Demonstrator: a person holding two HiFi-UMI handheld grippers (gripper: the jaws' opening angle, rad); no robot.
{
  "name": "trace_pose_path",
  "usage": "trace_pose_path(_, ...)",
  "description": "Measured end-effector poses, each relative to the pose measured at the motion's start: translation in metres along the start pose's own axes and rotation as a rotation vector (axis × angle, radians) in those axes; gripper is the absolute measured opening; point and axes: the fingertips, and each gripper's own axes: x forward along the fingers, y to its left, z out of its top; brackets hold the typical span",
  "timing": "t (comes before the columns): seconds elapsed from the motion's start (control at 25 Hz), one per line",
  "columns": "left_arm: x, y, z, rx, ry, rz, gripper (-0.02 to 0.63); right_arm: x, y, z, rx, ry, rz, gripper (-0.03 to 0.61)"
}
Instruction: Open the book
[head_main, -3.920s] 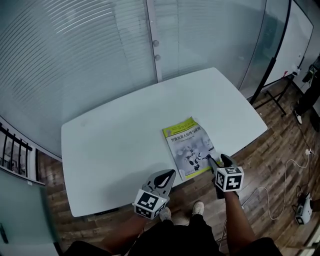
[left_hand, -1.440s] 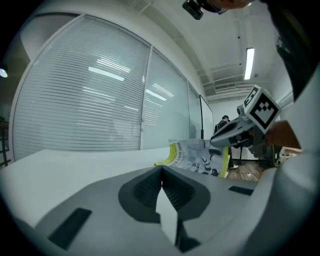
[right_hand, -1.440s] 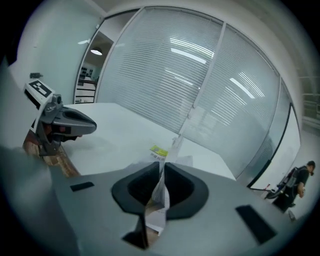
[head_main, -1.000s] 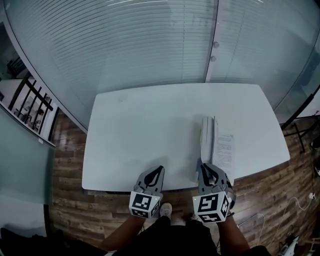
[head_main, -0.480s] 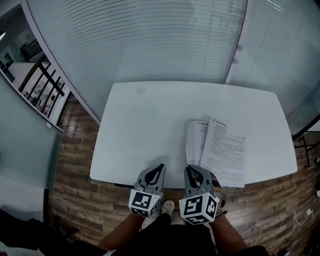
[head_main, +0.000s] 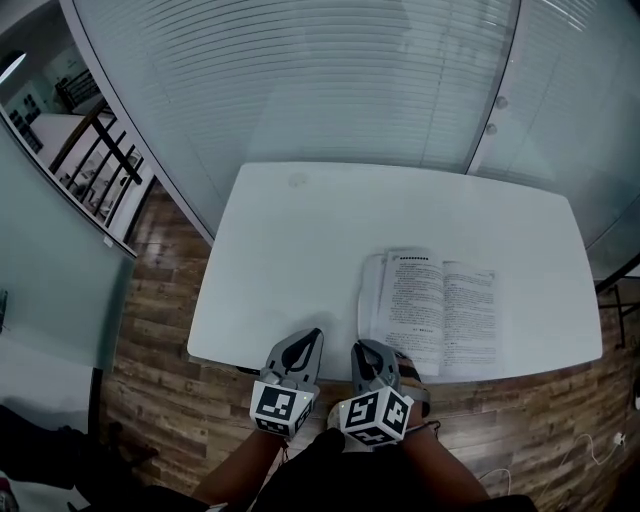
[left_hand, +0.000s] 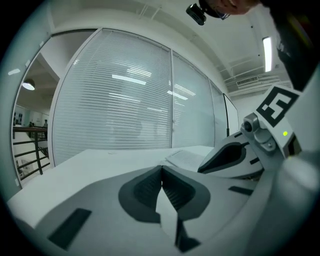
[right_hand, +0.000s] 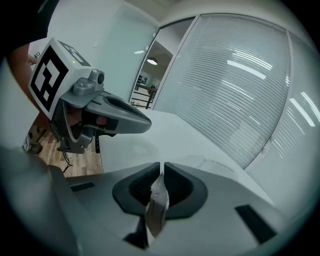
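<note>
Two bare forearms come up from the bottom of the head view, close together and angled in toward each other. Each carries a hand-held gripper w/ its marker cube nearest the person and its jaws pointing away. The left hand-held gripper (head_main: 311, 334) sits w/ its tips over the near edge of the desk (head_main: 290, 230), roughly level. Its own view shows the jaws pressed together w/ nothing between them. The right hand-held gripper (head_main: 362, 347) is just beside it, body almost touching, tips a bit further right, at the near left corner of the book (head_main: 440, 312). Can't tell if it touches the pages. In its own view the jaws are closed to a hairline slit. A pale sliver shows in the slot behind the tips; can't tell what it is. The book lies open and flat on the right half of the desk near the front edge. Two printed pages face up, w/ a thicker stack of pages on its left side. Rest of the desk top is plain white. Wood floor (head_main: 160, 300) runs round the desk, and beyond the far edge stands a glass wall w/ blinds (head_main: 300, 80). A dark railing (head_main: 100, 150) is off at far left.
</note>
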Motion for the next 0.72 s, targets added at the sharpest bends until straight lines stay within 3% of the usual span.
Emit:
trace_pose_path(0.2, 0.002, 0.009, -0.005, 0.001, 0.004, 0.019, 0.011, 0.008, 0.015, 0.001, 0.038, -0.031, 0.079, 0.049)
trace_pose_path(0.32, 0.007, 0.004, -0.003, 0.006, 0.006, 0.011, 0.011, -0.002, 0.010, 0.010, 0.120, -0.096, 0.115, 0.135)
trace_pose_path(0.72, 0.029, -0.022, 0.036, 0.015, -0.049, -0.019, 0.011, -0.051, -0.078, 0.039, 0.318, -0.320, 0.000, 0.163)
